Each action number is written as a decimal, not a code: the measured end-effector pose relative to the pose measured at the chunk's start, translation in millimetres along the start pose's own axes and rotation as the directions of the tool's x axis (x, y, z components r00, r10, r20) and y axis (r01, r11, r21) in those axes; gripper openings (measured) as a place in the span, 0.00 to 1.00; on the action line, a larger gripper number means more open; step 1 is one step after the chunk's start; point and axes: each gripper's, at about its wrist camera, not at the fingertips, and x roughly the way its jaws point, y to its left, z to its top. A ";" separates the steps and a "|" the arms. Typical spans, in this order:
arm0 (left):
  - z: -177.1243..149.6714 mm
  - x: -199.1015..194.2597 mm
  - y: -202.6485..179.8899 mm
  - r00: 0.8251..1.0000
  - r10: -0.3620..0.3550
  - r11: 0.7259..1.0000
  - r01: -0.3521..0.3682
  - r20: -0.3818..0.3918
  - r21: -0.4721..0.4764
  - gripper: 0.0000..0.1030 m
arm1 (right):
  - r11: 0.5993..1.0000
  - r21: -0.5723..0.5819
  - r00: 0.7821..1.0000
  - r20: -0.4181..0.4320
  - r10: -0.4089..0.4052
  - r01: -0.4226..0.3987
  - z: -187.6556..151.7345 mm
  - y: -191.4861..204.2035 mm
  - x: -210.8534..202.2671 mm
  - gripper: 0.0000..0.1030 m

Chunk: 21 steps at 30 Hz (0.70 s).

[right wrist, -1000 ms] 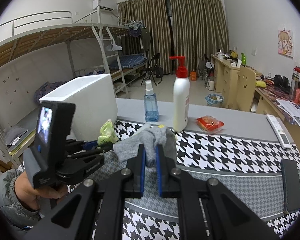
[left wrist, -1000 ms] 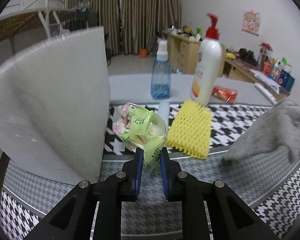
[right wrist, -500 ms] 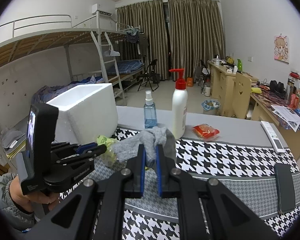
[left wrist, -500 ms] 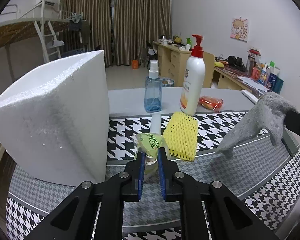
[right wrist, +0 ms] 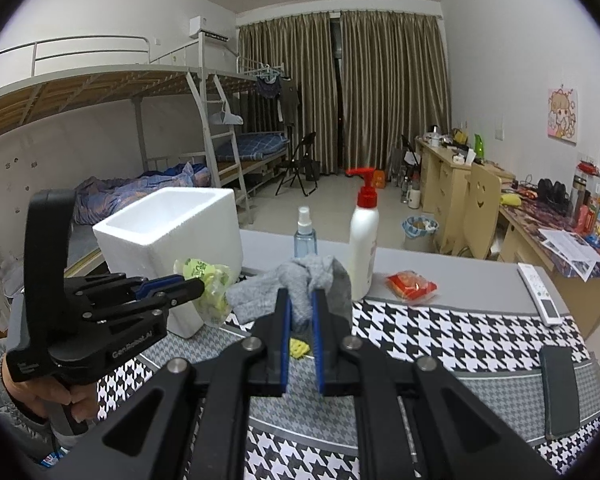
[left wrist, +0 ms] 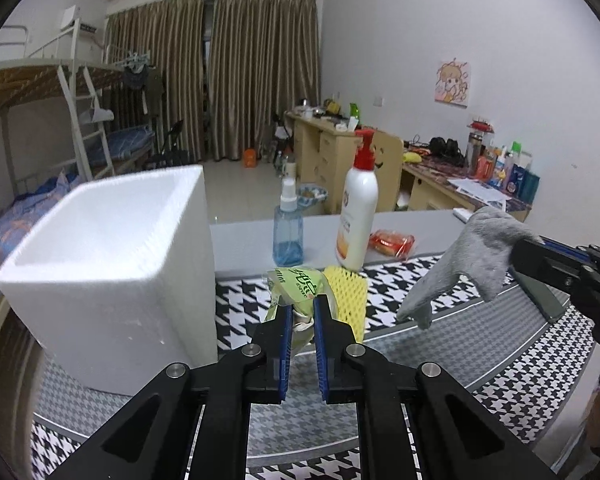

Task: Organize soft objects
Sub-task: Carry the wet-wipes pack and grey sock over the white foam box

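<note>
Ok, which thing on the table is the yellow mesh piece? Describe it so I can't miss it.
Start at the big white foam box on the houndstooth table mat. To its right, before the tall white pump bottle, lies the yellow foam-net sleeve. Its diamond mesh is the only solid yellow there.

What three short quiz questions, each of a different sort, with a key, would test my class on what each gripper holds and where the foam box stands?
1. True or false: the right gripper is shut on a grey sock.
2. The left gripper holds: A) the yellow foam net B) a green plastic packet C) the blue spray bottle.
3. Fill in: seen from the left wrist camera, the white foam box stands to the ___ of the packet.

Key:
1. True; the sock hangs lifted off the table.
2. B; the net lies on the houndstooth cloth.
3. Left; its top is open.
</note>
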 end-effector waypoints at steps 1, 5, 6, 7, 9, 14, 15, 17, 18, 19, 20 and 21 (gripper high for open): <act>2.0 -2.8 -0.5 1.000 0.000 1.000 0.000 0.008 0.006 0.11 | 1.000 -0.001 1.000 0.003 0.001 -0.001 1.3 0.7 -0.4 0.12; 6.7 -10.4 -0.5 1.000 -0.005 1.000 0.005 0.027 0.020 0.11 | 1.000 -0.007 1.000 0.012 0.001 -0.001 5.9 4.7 -0.6 0.12; 8.0 -11.8 -0.8 0.999 -0.006 1.000 0.005 0.031 0.025 0.11 | 1.000 -0.007 1.000 0.014 0.002 -0.002 6.1 5.2 -0.5 0.12; 8.9 -12.3 -0.2 0.999 -0.004 1.000 0.003 0.034 0.028 0.11 | 1.000 -0.006 1.000 0.015 0.001 -0.001 7.5 5.9 -0.3 0.12; 11.1 -14.5 0.3 0.999 -0.001 0.999 -0.001 0.043 0.038 0.11 | 1.000 -0.005 1.000 0.020 0.000 0.000 10.4 7.3 -1.1 0.12; 20.6 -22.7 2.1 0.997 0.008 0.999 -0.011 0.074 0.047 0.11 | 1.000 -0.007 0.999 0.039 -0.002 0.002 18.2 11.3 -3.2 0.12; 22.5 -23.7 2.8 0.997 0.014 0.999 -0.018 0.079 0.049 0.11 | 1.000 -0.007 0.999 0.043 -0.002 0.002 20.1 11.8 -3.0 0.12; 25.8 -25.5 4.9 0.996 0.024 0.999 -0.028 0.086 0.045 0.11 | 1.000 -0.007 0.999 0.046 -0.006 0.006 23.5 12.8 -2.0 0.12; 26.9 -26.8 5.9 0.996 0.027 0.999 -0.031 0.090 0.044 0.11 | 1.000 -0.006 0.999 0.046 -0.006 0.006 25.0 13.1 -1.4 0.12; 28.3 -28.4 6.0 0.995 0.029 0.998 -0.033 0.097 0.047 0.11 | 1.000 -0.006 0.999 0.046 -0.006 0.006 26.4 13.4 -1.0 0.12; 29.5 -29.5 6.3 0.994 0.032 0.998 -0.037 0.103 0.048 0.11 | 1.000 -0.007 0.999 0.046 -0.007 0.007 27.5 13.8 -0.5 0.12; 30.4 -30.6 6.7 0.994 0.034 0.998 -0.039 0.106 0.050 0.11 | 1.000 -0.008 0.999 0.046 -0.007 0.008 28.7 14.4 0.2 0.12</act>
